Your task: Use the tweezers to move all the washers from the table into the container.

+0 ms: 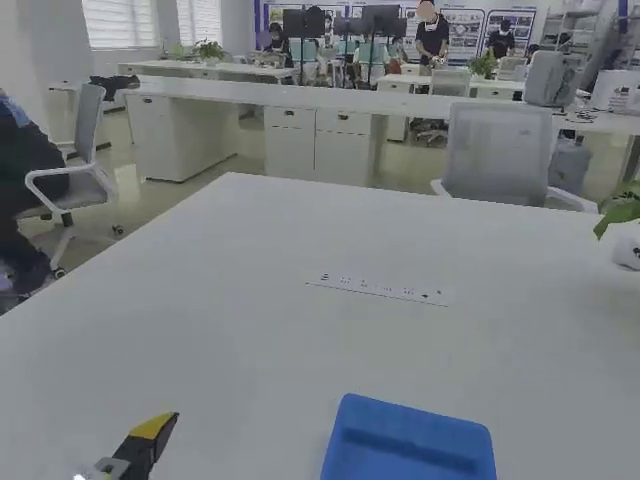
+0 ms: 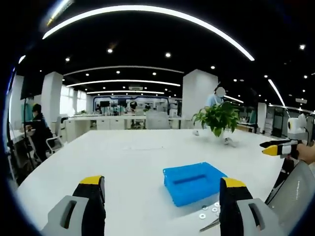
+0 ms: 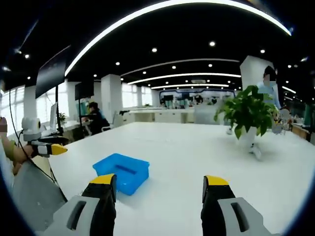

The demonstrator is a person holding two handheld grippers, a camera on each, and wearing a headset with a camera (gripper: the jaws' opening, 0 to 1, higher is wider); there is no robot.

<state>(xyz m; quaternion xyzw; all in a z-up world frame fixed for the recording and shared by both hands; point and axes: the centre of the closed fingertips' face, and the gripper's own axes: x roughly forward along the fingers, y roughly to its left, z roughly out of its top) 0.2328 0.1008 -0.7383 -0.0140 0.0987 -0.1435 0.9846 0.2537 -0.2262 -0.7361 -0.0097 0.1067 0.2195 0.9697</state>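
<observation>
We judge the task as barely begun. The tweezers (image 2: 209,225) lie flat on the worktop (image 1: 250,330), with nothing holding them. The washers (image 2: 208,210) sit loose just beside the tweezers' tip, between it and the near corner of the blue container (image 2: 193,182). We make out no washer inside the container, though its floor is partly hidden from these angles. So picking up the tool and every transfer are still to do.

The left gripper (image 2: 161,182) hangs above the worktop with its jaws spread wide and nothing between them. The right gripper (image 3: 159,179) is the same, jaws parted and empty, and held well apart from the container, which lies ahead to its left.

By our count there is one container, one pair of tweezers and two grippers. There looks to be a small cluster of four or five washers. They are too small for us to fix the number, and one or two may be hidden behind the left gripper's jaw. One potted plant (image 3: 245,117) stands farther back on the worktop, well away from the work.
</observation>
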